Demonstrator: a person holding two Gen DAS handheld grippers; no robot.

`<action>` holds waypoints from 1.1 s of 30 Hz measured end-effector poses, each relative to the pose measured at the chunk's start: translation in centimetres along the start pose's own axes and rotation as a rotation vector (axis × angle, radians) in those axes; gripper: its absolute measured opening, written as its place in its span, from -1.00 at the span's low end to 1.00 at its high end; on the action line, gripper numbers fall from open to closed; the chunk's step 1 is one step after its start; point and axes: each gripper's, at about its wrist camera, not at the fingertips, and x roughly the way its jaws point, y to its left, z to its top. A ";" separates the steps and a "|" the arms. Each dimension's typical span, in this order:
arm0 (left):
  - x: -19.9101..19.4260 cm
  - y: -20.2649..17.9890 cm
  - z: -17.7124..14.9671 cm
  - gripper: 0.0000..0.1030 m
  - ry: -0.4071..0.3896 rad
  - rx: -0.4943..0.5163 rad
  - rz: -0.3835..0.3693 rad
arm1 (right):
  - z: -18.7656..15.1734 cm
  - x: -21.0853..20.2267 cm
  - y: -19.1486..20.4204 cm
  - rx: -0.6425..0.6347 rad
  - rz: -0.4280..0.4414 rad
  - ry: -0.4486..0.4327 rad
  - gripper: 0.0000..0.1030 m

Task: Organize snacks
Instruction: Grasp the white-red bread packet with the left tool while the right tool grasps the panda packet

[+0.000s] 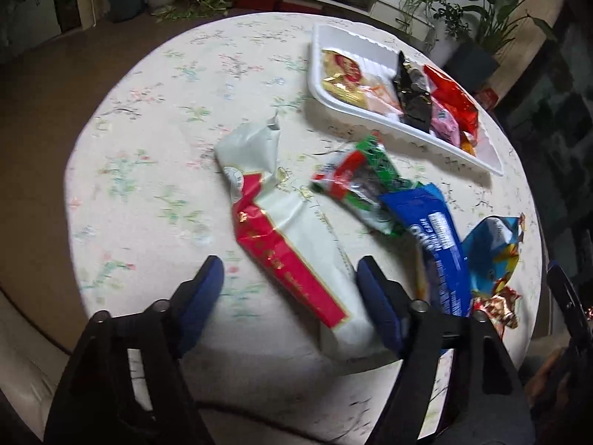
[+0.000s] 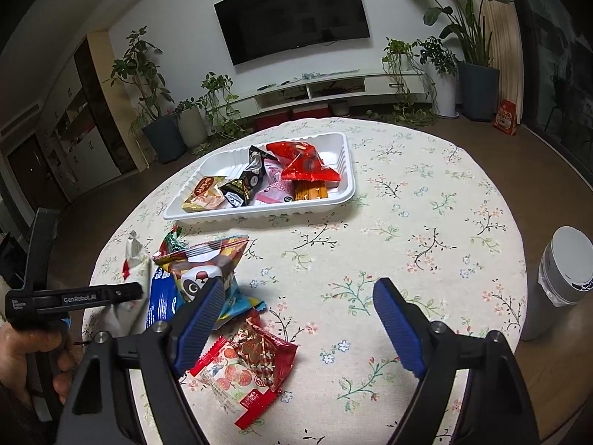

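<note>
Fingers: left gripper [image 1: 289, 289] apart, straddling long white-and-red foil snack packet [image 1: 292, 244], right pad touching | right gripper [image 2: 296, 319] apart, empty | white plastic tray [image 1: 374, 118] of snacks at 1 o'clock from packet.

tray [image 2: 335, 200]: white plastic, ribbed | snack packets [image 1: 296, 237]: glossy film | tablecloth [image 2: 407, 222]: matt cloth
</note>
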 end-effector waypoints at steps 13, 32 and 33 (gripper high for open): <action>1.4 0.1 1.6 0.30 0.039 0.007 0.100 | -0.2 0.3 0.9 -0.046 -0.012 0.010 0.65; -0.4 1.7 -0.5 -0.52 -0.047 0.076 0.002 | -0.1 1.8 4.4 -0.184 0.058 0.076 0.29; -0.6 1.7 -0.8 -0.53 -0.053 0.079 -0.019 | -0.1 2.1 4.7 -0.191 0.057 0.082 0.29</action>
